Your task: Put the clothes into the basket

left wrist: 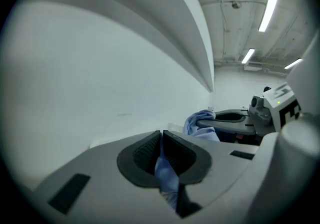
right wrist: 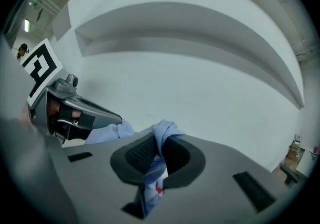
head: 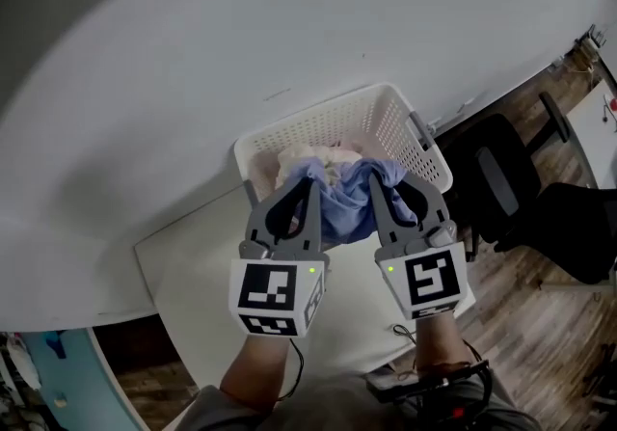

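A light blue garment (head: 345, 200) hangs stretched between both grippers, just above the white slatted basket (head: 310, 128). My left gripper (head: 308, 177) is shut on the garment's left edge; the cloth (left wrist: 166, 175) is pinched between its dark pads. On the right edge my right gripper (head: 371, 170) is shut too, blue fabric (right wrist: 159, 144) bunching over its pads. Pale clothes (head: 313, 157) lie inside the basket under the garment. In the left gripper view the right gripper (left wrist: 200, 122) shows side-on with cloth at its tip.
The basket stands on a white table (head: 198, 275) against a curved white wall (head: 193, 63). A black office chair (head: 506, 178) is at the right over wood floor. A cable lies on the table's near edge (head: 400, 331).
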`<state>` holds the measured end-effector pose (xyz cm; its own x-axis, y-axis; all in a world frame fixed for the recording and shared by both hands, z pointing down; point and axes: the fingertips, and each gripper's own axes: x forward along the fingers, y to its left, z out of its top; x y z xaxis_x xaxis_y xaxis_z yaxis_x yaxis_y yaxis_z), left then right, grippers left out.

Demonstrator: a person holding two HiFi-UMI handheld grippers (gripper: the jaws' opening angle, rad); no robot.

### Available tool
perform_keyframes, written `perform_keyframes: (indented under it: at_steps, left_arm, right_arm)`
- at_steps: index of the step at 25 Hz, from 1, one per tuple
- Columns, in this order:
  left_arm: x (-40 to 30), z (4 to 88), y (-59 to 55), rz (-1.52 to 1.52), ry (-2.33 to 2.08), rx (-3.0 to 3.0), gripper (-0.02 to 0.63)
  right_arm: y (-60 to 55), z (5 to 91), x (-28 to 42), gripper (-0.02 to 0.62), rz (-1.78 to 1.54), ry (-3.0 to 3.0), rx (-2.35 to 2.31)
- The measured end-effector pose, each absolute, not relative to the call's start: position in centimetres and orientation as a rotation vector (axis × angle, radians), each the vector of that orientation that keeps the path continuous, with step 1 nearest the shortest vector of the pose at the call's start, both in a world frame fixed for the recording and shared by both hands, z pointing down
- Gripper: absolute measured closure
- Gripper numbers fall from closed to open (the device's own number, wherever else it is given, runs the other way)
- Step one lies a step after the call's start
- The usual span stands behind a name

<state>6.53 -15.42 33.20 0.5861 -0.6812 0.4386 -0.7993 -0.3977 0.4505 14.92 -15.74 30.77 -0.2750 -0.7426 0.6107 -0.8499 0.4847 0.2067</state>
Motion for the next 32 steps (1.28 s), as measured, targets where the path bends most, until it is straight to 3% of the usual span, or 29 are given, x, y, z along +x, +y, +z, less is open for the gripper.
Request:
perform_keyframes:
  at_steps: [9,11,13,21,24,26,27,29,32]
  left_arm:
    - [6.9,34.9,-12.6,0.388,-1.203,2.181,0.592]
    - [6.8,35.0,-11.5,0.447,-1.196,2.19,0.563]
    - [6.7,35.3,-10.3,0.503,-1.187,2.209,0.489]
    - [5.5,34.9,-7.0,0.469,-1.189,2.185,0.46]
    - [5.9,34.8,-6.1,0.45,-1.177,2.193,0.459]
    - [6.3,34.7,-5.6,0.439,-1.168,2.199,0.46]
    - [6.5,34.7,-5.3,0.436,-1.157,2.202,0.463]
    - [7.1,34.9,-4.9,0.435,-1.132,2.2,0.471]
    - [7.7,35.3,-5.1,0.436,-1.106,2.203,0.502]
  right_arm:
    - [-11.9,34.0,17.1,0.529,0.314,-1.996,1.248]
    - [-10.9,34.1,17.4,0.52,0.337,-1.993,1.26]
    - [-10.0,34.0,17.6,0.507,0.37,-2.003,1.284]
    - [-6.8,33.6,17.9,0.356,0.428,-1.994,1.309]
    - [-5.2,34.2,17.4,0.336,0.458,-1.987,1.28]
    - [-4.0,34.6,16.5,0.339,0.468,-1.997,1.253]
    - [-3.5,34.8,16.0,0.368,0.466,-2.004,1.243]
    - [-2.9,35.1,15.1,0.508,0.455,-2.016,1.238]
    - [-3.9,34.8,14.5,0.546,0.391,-2.022,1.25]
